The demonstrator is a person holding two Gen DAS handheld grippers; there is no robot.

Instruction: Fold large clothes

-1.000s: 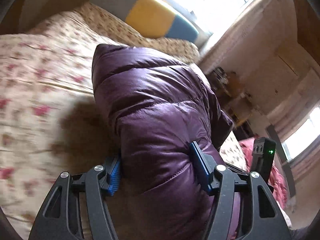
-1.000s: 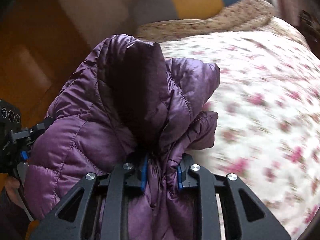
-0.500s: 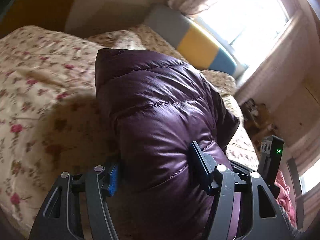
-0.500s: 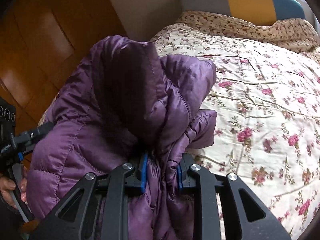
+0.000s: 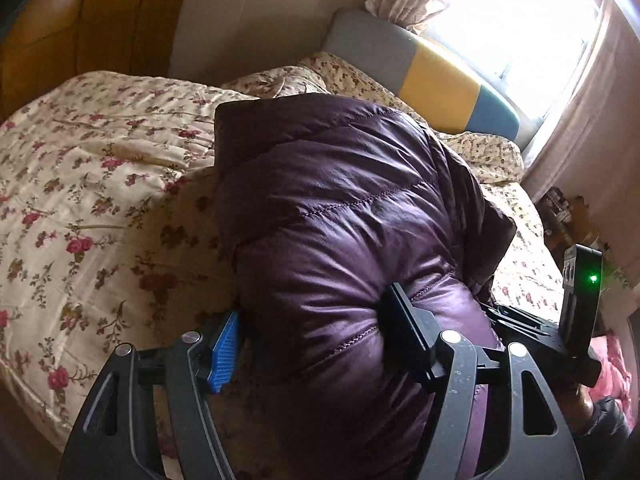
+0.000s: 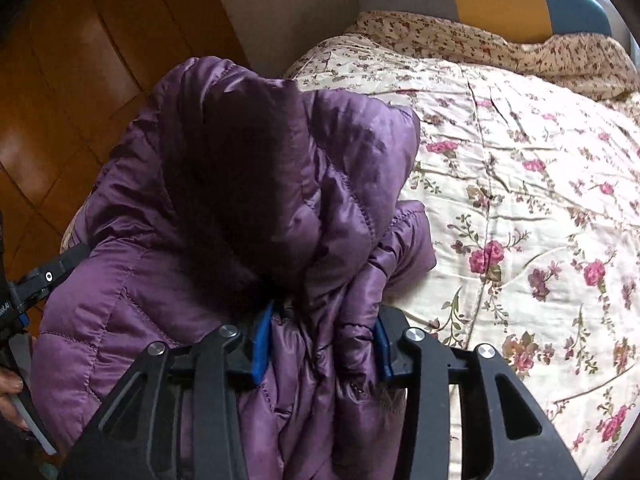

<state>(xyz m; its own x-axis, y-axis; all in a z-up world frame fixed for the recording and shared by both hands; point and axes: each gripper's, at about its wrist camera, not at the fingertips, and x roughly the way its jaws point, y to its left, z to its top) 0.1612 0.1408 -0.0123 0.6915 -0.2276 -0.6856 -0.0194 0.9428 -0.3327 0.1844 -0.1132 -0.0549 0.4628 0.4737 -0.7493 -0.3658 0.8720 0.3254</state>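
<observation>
Purple jacket hides much bedspread; left gripper and right gripper opening around it.

Glossy quilted jacket (puffy cloth)

Readable text: none can be made out in either view.
Partial marking: a few small white letters stand on the black bar of the left gripper, at the left edge of the right wrist view, beside the purple jacket; too small and cut off to read.
Brands, numbers, signs: none legible.
</observation>
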